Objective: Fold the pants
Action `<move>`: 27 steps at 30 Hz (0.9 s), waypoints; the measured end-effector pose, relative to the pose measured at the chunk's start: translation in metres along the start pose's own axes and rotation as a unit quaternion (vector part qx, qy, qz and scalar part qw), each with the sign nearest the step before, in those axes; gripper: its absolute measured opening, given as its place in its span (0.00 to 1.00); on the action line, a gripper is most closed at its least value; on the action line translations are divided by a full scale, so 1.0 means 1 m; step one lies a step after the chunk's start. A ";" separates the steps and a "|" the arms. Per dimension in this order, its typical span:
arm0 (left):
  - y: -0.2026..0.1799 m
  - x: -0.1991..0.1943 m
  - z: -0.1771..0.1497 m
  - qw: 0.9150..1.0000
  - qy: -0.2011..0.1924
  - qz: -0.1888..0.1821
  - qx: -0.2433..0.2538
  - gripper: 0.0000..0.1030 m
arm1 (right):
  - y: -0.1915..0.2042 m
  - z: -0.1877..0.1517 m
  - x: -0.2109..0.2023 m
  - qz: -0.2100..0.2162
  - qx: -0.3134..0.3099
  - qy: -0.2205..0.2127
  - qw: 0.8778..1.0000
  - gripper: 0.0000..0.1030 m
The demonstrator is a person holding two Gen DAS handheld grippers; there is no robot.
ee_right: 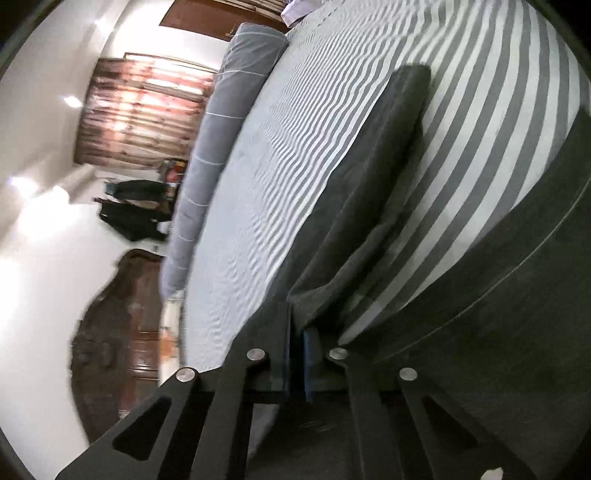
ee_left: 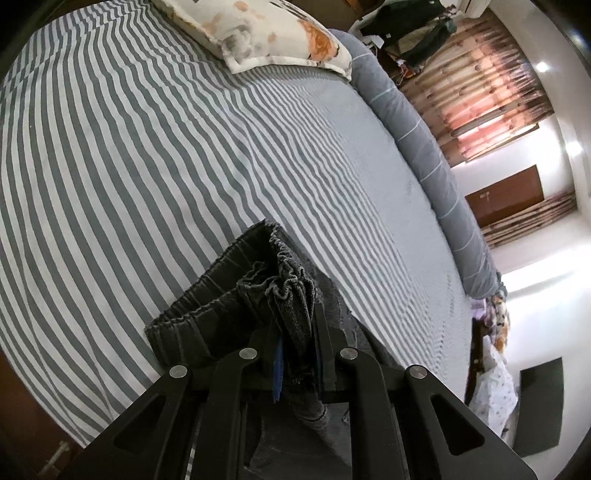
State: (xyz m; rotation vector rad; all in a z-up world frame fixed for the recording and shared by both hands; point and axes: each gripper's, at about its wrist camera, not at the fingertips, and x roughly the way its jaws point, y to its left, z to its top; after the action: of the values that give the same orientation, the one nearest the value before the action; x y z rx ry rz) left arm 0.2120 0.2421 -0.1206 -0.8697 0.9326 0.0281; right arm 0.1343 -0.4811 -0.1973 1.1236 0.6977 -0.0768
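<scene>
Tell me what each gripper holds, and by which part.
Left gripper: the pants, at the elastic waistband. Right gripper: the same pants, by a leg's edge.

Open striped bedsheet (ee_left: 147, 155) ahead; pillow (ee_left: 258, 33) and grey bolster (ee_left: 413, 122) block the edges.

hidden: pants (ee_left: 288, 295) waistband end vanishes between my left hand-held gripper (ee_left: 295, 332) fingers | cut off: pants leg beside my right hand-held gripper (ee_right: 295, 332) leaves the frame edge | blurred: wardrobe (ee_right: 118, 332) beyond it
</scene>
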 end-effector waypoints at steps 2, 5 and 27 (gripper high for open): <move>-0.005 0.001 0.003 1.000 0.003 0.004 0.015 0.13 | 0.010 -0.001 -0.007 -0.021 -0.023 -0.002 1.000 0.04; -0.017 -0.001 0.009 0.999 0.004 -0.001 0.045 0.13 | 0.028 -0.005 -0.024 -0.050 -0.064 -0.013 0.997 0.04; 0.029 0.012 -0.039 0.967 0.075 0.108 0.220 0.14 | -0.032 -0.086 -0.078 -0.175 -0.069 0.042 0.981 0.03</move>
State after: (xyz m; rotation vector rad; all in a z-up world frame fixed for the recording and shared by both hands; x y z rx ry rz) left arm 0.1822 0.2318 -0.1593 -0.3601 1.1191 -0.0555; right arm 0.0194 -0.4445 -0.2017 0.8665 0.9575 -0.2763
